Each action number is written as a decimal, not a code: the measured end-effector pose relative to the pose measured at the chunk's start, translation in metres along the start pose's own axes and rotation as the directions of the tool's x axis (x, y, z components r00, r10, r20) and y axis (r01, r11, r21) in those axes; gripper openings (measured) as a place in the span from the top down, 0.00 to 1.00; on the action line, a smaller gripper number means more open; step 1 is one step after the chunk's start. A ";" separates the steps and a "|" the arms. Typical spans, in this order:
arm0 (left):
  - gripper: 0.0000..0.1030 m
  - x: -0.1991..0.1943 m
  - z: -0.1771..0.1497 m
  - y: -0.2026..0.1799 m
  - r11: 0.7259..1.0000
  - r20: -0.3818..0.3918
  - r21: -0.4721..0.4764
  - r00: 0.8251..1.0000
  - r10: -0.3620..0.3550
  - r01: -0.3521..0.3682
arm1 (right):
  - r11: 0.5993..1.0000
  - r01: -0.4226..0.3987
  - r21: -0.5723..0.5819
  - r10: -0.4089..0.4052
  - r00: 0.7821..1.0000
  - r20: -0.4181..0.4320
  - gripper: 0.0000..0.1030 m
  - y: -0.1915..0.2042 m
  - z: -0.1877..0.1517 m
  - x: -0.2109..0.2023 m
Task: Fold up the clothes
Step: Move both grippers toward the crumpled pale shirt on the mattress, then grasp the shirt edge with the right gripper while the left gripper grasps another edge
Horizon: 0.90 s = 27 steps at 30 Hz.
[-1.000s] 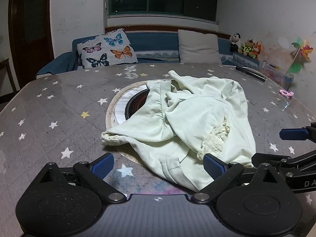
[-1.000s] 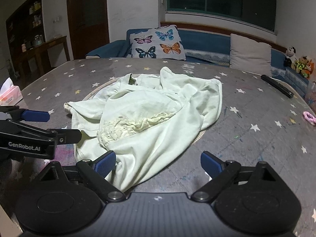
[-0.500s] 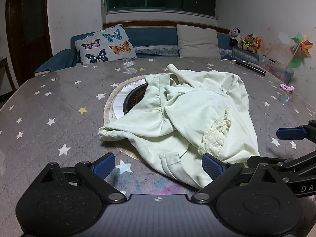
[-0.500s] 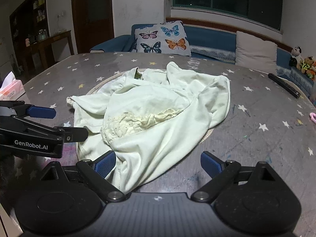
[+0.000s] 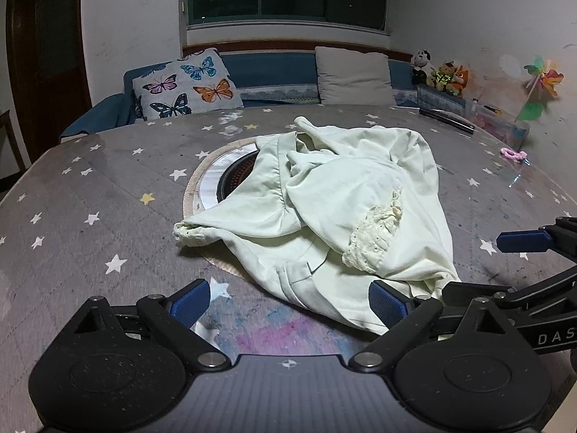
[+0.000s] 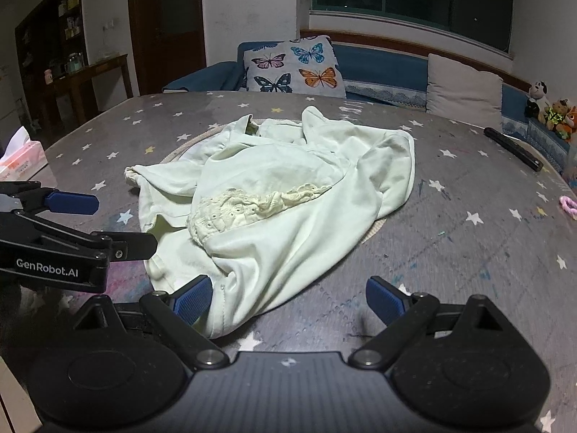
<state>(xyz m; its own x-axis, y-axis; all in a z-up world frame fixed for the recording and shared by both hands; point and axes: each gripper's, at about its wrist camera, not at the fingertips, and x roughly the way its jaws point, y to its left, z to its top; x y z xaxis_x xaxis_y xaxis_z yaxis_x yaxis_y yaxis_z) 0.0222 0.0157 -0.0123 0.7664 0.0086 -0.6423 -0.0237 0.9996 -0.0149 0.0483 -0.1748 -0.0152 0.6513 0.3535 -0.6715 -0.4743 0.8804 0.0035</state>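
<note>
A pale green garment (image 5: 335,195) with a lace trim lies crumpled in the middle of the star-print table (image 5: 90,187). My left gripper (image 5: 288,303) is open at the garment's near hem, and its right pad (image 5: 387,305) touches the cloth's edge. My right gripper (image 6: 288,299) is open too, with its left pad (image 6: 193,297) against the garment (image 6: 288,187). In the left wrist view the right gripper (image 5: 472,264) sits at the garment's right corner. In the right wrist view the left gripper (image 6: 125,223) sits at the garment's left edge.
A round hotplate on a woven mat (image 5: 212,180) lies partly under the garment. A black remote (image 5: 447,121) and a pink hair tie (image 5: 512,155) lie at the far right. A tissue box (image 6: 21,158) stands at the left edge. A sofa with a butterfly cushion (image 5: 187,86) is behind.
Both grippers have shifted only slightly and stay open. The garment lies as before.
</note>
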 end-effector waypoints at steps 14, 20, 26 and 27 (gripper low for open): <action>0.24 0.003 0.013 0.010 1.000 0.016 0.013 1.000 0.010 -0.011 | 1.000 -0.007 -0.010 0.007 1.000 0.001 0.15 0.002 0.008 0.003; 0.38 0.015 0.024 0.017 0.999 0.011 0.041 1.000 0.024 -0.025 | 0.999 -0.038 -0.032 0.038 0.999 0.000 0.20 0.008 0.017 0.010; 0.44 0.034 0.031 0.021 0.995 -0.014 0.093 1.000 0.023 -0.021 | 0.996 -0.066 -0.068 0.066 0.998 -0.003 0.24 0.018 0.030 0.024; 0.45 0.036 0.033 0.021 0.995 -0.016 0.103 1.000 0.018 -0.016 | 0.995 -0.073 -0.070 0.073 0.997 -0.006 0.25 0.019 0.032 0.027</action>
<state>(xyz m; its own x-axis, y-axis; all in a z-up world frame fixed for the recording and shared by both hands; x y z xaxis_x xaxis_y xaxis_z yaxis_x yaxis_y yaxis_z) 0.0703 0.0376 -0.0108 0.7554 0.0257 -0.6548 0.0307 0.9967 0.0746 0.0756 -0.1381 -0.0099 0.6114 0.4150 -0.6737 -0.5612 0.8277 0.0006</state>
